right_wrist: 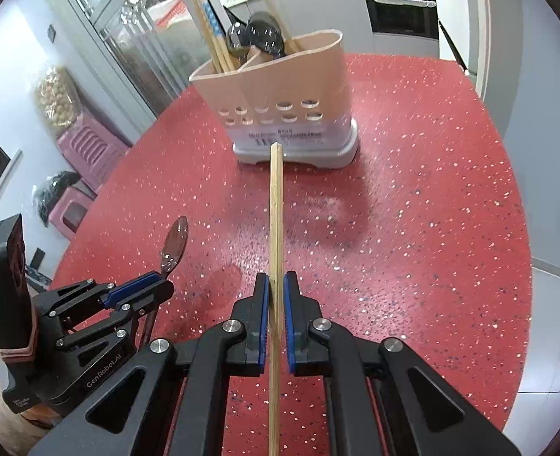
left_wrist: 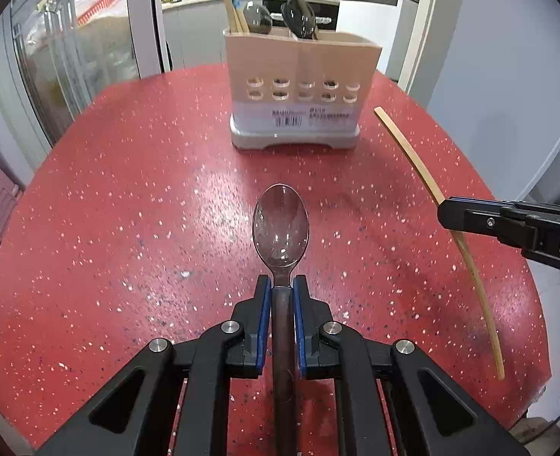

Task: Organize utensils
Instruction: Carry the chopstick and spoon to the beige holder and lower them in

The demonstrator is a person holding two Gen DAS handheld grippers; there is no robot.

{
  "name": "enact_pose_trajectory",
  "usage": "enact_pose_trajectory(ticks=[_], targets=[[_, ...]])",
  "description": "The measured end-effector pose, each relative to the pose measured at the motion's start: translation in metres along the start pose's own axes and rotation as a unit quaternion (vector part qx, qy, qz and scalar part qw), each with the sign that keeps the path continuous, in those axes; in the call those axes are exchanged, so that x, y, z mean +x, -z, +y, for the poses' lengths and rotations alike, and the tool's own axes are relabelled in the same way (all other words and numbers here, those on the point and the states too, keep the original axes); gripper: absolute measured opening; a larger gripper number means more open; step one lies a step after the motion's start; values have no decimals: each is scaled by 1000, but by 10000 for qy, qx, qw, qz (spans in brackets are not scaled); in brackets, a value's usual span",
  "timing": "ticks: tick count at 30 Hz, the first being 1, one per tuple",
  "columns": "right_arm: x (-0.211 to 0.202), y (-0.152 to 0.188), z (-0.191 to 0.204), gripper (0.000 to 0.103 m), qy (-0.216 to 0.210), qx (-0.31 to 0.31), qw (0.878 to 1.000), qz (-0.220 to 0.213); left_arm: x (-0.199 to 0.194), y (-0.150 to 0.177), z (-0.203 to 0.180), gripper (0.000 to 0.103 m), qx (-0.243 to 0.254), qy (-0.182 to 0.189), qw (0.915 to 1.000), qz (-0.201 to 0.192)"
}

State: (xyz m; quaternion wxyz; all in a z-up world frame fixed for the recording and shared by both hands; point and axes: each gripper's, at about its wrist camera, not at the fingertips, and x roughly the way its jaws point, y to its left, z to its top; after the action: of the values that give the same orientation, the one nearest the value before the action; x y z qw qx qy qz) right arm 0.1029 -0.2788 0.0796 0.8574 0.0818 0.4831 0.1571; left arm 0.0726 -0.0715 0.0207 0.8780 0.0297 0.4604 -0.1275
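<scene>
Red speckled table (left_wrist: pixel 128 197), kitchen counter behind, utensil holder (left_wrist: pixel 299 87) upper centre. Left gripper (left_wrist: pixel 282 285) clamped on spoon (left_wrist: pixel 280 224), right gripper (right_wrist: pixel 276 285) clamped on chopstick (right_wrist: pixel 276 209). Only the right view shows pink stools (right_wrist: pixel 90 148) at left.

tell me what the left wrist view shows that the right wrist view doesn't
Only the left wrist view shows the spoon face-on, its bowl whole, and its handle clamped between the left gripper fingers.

Only the right wrist view shows the chopstick running between the right gripper pads, plus the pink stools beside the table.

Both show the red speckled table, the beige utensil holder with chopsticks and dark spoons standing in it, and the other gripper with its utensil at the edge.
</scene>
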Motion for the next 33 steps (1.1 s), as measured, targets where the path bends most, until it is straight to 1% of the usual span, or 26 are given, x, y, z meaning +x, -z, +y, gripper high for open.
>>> enact_pose_trajectory(ticks=[10, 18, 25, 33], targets=[[-19, -16, -4, 8, -37, 69, 9995, -298, -9, -23, 8, 37, -204, 74, 9993, -303], [-31, -34, -8, 8, -18, 105, 9986, -527, -17, -47, 24, 37, -443, 60, 9972, -605], [-45, -55, -8, 8, -5, 85, 9970, -775, -25, -70, 36, 37, -561, 6, 9948, -850], [-57, -92, -5, 8, -78, 22, 9937, -1116, -32, -100, 45, 37, -649, -37, 9914, -1138]])
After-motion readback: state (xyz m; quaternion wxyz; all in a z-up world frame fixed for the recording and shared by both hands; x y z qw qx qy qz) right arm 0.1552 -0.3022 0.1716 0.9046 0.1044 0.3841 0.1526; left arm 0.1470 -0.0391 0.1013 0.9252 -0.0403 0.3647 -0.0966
